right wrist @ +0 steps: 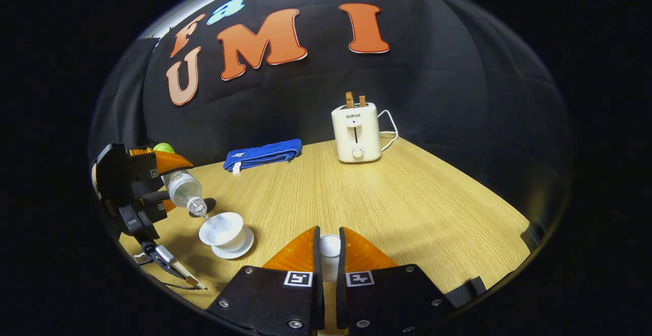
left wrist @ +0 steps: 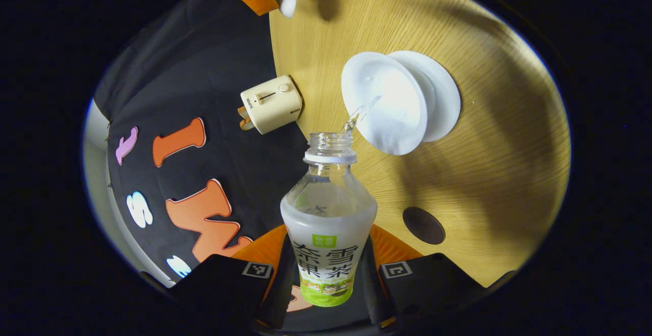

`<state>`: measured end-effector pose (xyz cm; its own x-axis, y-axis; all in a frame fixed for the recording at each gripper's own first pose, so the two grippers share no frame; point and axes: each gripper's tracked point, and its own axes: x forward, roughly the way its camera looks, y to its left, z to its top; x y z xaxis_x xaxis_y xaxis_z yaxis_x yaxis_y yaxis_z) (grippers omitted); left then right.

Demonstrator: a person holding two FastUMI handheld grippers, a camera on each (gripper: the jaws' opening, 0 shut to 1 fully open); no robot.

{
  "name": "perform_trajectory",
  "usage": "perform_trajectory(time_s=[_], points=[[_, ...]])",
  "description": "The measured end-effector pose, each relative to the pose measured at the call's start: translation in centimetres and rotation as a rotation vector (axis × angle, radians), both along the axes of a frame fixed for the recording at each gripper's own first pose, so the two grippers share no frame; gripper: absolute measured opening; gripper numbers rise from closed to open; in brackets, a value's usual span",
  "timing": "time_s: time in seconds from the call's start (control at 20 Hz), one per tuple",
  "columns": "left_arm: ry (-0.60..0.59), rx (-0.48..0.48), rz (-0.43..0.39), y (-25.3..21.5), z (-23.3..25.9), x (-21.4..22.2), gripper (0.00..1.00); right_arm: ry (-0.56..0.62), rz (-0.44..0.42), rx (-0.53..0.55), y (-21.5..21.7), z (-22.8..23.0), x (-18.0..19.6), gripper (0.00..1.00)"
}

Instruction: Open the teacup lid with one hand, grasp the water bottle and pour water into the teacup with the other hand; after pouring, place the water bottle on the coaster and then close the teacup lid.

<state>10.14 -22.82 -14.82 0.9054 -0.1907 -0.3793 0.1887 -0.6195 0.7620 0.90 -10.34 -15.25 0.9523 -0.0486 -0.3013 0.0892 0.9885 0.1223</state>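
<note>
The water bottle [left wrist: 328, 224] is tilting over the teacup [right wrist: 222, 228] near the bench's [right wrist: 407, 193] left edge, pinched by the left hand-held gripper [left wrist: 328, 275]; the right hand-held gripper [right wrist: 329, 254] is pinching the lid [right wrist: 329, 247], open bench lying ahead toward the toaster [right wrist: 355, 132].

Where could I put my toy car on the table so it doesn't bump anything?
The bare wood between the toaster and the teacup is free, and so is the stretch right of the toaster. By the teacup it's crowded: the water bottle is pouring, with the coaster just behind.
</note>
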Motion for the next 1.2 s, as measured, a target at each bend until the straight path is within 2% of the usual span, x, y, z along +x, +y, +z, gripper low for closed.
perform_trajectory(time_s=[0.4, 0.6, 0.75, 0.95, 1.15, 1.2], points=[[-0.025, 0.078, -0.049, -0.7, 0.7, -0.1, 0.63, 0.002, 0.001, -0.001, 0.1, 0.0, 0.0, 0.10], [-0.010, 0.080, -0.035, -0.5, 0.5, -0.1, 0.63, 0.006, 0.003, -0.005, 0.2, -0.1, 0.1, 0.10], [0.006, 0.046, -0.016, -0.1, 0.5, -0.4, 0.62, 0.007, 0.007, -0.001, 0.4, -0.1, 0.1, 0.10], [0.075, -0.069, 0.061, 0.8, -0.4, -0.7, 0.61, 0.007, 0.000, 0.007, 0.2, 0.0, 0.1, 0.10], [0.187, -0.280, 0.243, 2.4, -1.9, -0.9, 0.63, 0.005, -0.003, 0.016, 0.2, 0.2, 0.0, 0.10], [0.212, -0.336, 0.286, 2.6, -2.3, -1.0, 0.60, 0.003, -0.003, 0.017, 0.2, 0.3, 0.1, 0.10]])
